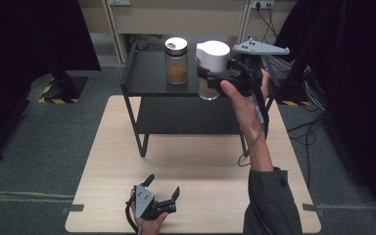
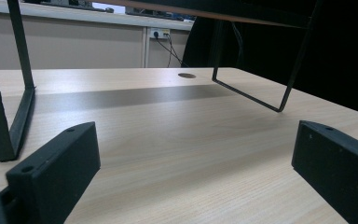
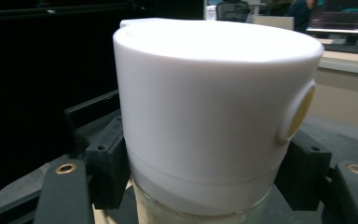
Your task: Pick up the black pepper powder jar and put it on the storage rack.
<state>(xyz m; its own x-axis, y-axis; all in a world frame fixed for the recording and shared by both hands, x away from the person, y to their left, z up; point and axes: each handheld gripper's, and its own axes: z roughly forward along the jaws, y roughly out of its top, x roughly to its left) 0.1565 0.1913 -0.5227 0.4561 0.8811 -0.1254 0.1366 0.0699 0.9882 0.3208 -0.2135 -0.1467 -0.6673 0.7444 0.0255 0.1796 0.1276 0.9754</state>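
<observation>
Jar (image 1: pixel 210 68), plain white unlabelled lid (image 3: pixel 214 107)

Jar (image 1: pixel 209 73): clear glass body, tall white cap with a round yellowish spot on its side. Upright, clamped just under the cap between the right gripper's (image 1: pixel 214 78) jaws, at the shelf's (image 1: pixel 147 81) top-tier front edge.

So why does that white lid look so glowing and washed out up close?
In the right gripper view the white lid sits so close that its top overexposes; in the high view the dark shelf throws a soft shadow on the table; the left gripper view is sharp.
</observation>
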